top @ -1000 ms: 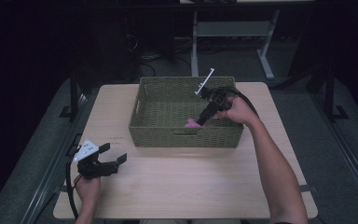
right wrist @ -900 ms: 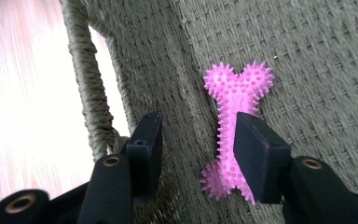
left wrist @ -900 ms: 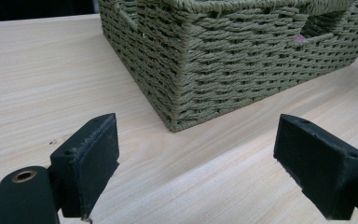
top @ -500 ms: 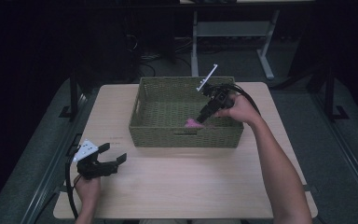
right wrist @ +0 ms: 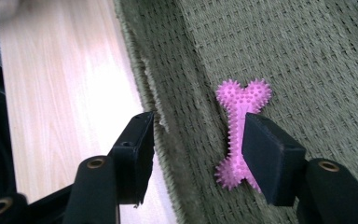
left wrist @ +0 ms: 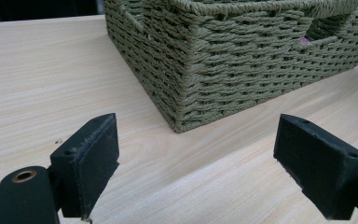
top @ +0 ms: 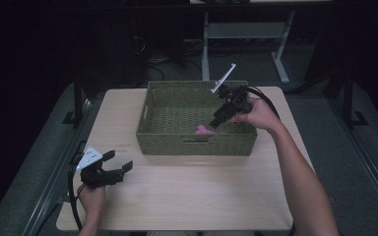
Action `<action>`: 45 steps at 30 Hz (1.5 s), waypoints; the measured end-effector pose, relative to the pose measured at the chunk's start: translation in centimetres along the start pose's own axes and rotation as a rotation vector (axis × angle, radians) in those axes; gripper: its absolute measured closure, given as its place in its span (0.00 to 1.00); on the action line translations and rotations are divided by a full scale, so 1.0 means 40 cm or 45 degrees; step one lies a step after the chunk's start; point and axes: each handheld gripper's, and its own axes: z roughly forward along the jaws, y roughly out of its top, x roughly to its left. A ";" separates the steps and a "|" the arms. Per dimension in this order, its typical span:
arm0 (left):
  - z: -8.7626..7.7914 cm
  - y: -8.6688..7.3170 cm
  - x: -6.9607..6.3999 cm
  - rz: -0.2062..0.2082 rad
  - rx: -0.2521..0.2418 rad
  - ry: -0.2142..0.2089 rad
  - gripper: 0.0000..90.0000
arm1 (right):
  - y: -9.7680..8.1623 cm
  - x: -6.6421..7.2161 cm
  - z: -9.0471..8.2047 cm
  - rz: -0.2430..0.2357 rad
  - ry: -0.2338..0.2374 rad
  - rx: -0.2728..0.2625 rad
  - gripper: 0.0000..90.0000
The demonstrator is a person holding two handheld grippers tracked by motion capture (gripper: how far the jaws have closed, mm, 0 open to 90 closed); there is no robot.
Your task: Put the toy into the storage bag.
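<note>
Pink spiked bone toy lying on the floor of the green woven basket, near its front wall, seen from the high view. Right gripper reaching down into the basket just beside the toy, held by the right hand. Left gripper low over the wooden table at the front left corner, well apart from the basket, jaws spread.

Left gripper view: jaws wide with bare tabletop between them, basket corner just ahead.

Right gripper view: jaws apart, gripping nothing; toy flat on the weave, partly behind the right-hand jaw; basket wall running between the jaws; table beyond.
</note>
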 end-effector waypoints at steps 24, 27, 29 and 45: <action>0.002 0.000 -0.004 0.011 0.002 -0.004 0.15 | -0.068 0.058 -0.056 -0.016 -0.025 -0.067 0.45; 0.003 0.000 -0.004 0.012 0.004 -0.004 0.15 | -0.073 0.065 -0.062 -0.024 -0.034 -0.062 0.44; 0.003 0.000 -0.004 0.012 0.004 -0.003 0.15 | -0.076 0.070 -0.068 -0.028 -0.036 -0.062 0.44; 0.003 0.000 -0.006 0.015 0.006 -0.005 0.15 | -0.152 0.104 -0.073 -0.006 -0.036 -0.105 0.43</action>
